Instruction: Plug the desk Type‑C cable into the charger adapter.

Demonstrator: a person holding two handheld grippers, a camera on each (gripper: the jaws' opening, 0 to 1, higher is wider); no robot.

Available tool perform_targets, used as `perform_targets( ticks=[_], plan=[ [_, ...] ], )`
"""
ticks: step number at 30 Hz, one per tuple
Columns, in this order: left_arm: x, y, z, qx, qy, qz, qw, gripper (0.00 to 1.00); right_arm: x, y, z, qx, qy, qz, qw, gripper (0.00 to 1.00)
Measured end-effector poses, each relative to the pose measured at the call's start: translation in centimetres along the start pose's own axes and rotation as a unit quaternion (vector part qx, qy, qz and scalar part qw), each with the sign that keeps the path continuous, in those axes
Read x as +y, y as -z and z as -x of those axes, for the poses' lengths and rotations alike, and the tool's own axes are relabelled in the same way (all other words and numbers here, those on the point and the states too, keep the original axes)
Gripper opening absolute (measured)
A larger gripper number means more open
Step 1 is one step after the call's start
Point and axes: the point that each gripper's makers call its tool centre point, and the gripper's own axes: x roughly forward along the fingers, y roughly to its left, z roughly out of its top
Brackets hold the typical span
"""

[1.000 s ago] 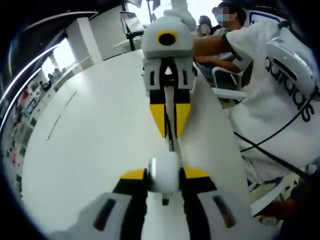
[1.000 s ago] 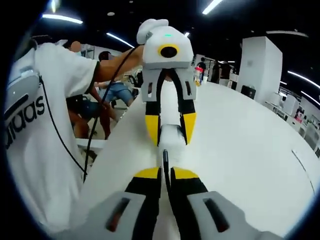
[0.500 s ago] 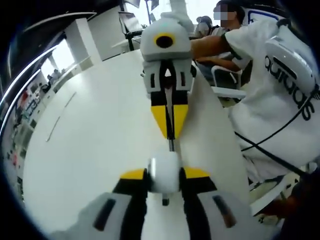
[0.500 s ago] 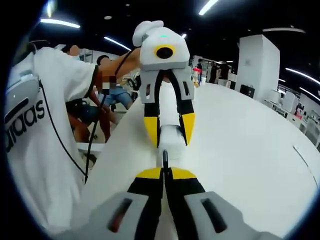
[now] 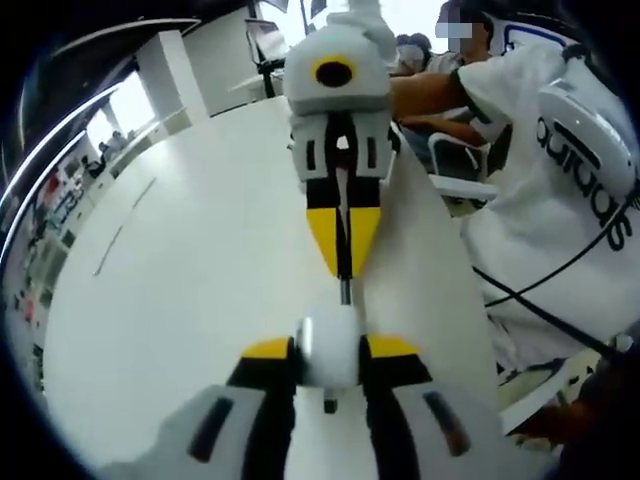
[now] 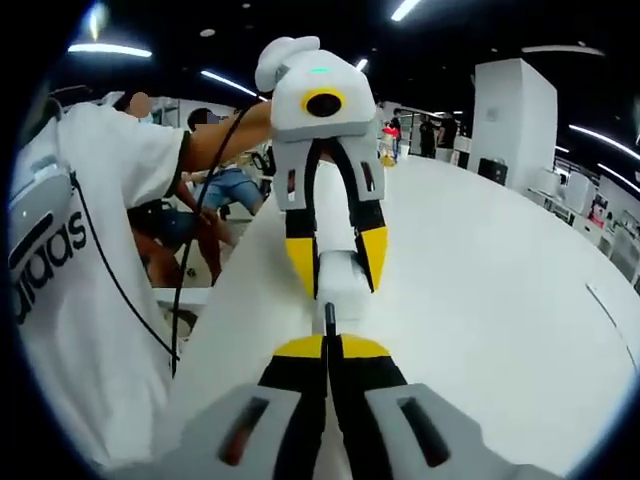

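Note:
My left gripper (image 5: 329,352) is shut on a white charger adapter (image 5: 328,335), held between its yellow-tipped jaws above the white table (image 5: 200,260). Facing it from the top of the view, my right gripper (image 5: 343,262) is shut on the black Type-C plug (image 5: 345,289), whose tip meets the adapter's upper face. In the right gripper view, my right gripper (image 6: 330,346) pinches the same plug (image 6: 329,318), which points straight into the adapter (image 6: 341,277) held by my left gripper (image 6: 337,284). Whether the plug is seated inside the port stays hidden.
A person in a white shirt (image 5: 560,190) with black lettering stands at the table's edge, with black cords (image 6: 150,300) hanging across the shirt. Other people (image 6: 225,180) sit beyond. Thin marks (image 5: 110,255) lie on the table far to the side.
Both views have tilted slightly with the hands. The two grippers stay nose to nose, with the plug still at the adapter's face and both grips unchanged.

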Motion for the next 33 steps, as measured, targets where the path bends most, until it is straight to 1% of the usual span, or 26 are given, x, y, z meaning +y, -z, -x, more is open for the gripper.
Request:
perform_targets(
  ticks=[3,7,11,15,20,21,22,23,24,26,29,31,32,33],
  plan=[
    [-0.16,-0.01,-0.02,-0.006,0.004,0.002,1.0,0.22,0.07,-0.06,-0.06,0.002,0.001,0.001,1.0,0.0],
    [-0.5,-0.36,-0.39,0.002,0.007,0.012,0.9999,0.22,0.06,-0.11,-0.09,0.01,0.002,-0.003,0.9999,0.0],
    [-0.22,-0.34,-0.28,-0.027,0.007,0.034,0.999,0.22,0.07,-0.06,-0.15,0.003,0.003,-0.015,0.9999,0.0],
    [-0.11,-0.35,-0.3,-0.027,0.003,0.034,0.9991,0.21,0.12,-0.19,-0.23,0.007,0.005,-0.024,0.9997,0.0],
    [-0.01,-0.33,-0.4,-0.02,0.007,0.036,0.9991,0.21,0.27,-0.2,-0.27,0.015,0.005,-0.025,0.9996,0.0],
    [0.06,-0.31,-0.37,-0.027,0.008,0.039,0.9988,0.21,0.35,-0.18,-0.31,0.014,0.005,-0.022,0.9996,0.0],
    [-0.02,-0.46,-0.4,-0.037,0.009,0.041,0.9984,0.21,0.45,0.12,-0.5,0.02,0.003,-0.026,0.9995,0.0],
    [0.03,-0.45,-0.38,-0.044,0.01,0.047,0.9979,0.22,0.32,-0.07,-0.73,0.014,0.005,-0.03,0.9994,0.0],
    [0.01,-0.41,-0.35,-0.045,0.009,0.044,0.998,0.22,0.36,-0.01,-0.86,0.013,0.004,-0.029,0.9995,0.0],
    [0.0,-0.56,-0.4,-0.045,0.007,0.044,0.998,0.22,0.39,-0.12,-0.86,0.012,0.009,-0.028,0.9995,0.0],
    [-0.1,-0.59,-0.49,-0.036,0.011,0.039,0.9986,0.23,0.31,-0.22,-0.87,0.014,0.008,-0.031,0.9994,0.0],
    [-0.19,-0.58,-0.53,-0.028,0.013,0.028,0.9992,0.23,0.33,-0.08,-0.85,0.005,0.008,-0.035,0.9993,0.0],
    [-0.16,-0.52,-0.49,-0.023,0.013,0.023,0.9994,0.23,0.38,-0.04,-0.86,-0.008,0.006,-0.034,0.9994,0.0],
    [-0.15,-0.52,-0.51,-0.021,0.013,0.021,0.9995,0.24,0.31,0.01,-0.8,-0.01,0.006,-0.036,0.9993,0.01]
  ],
)
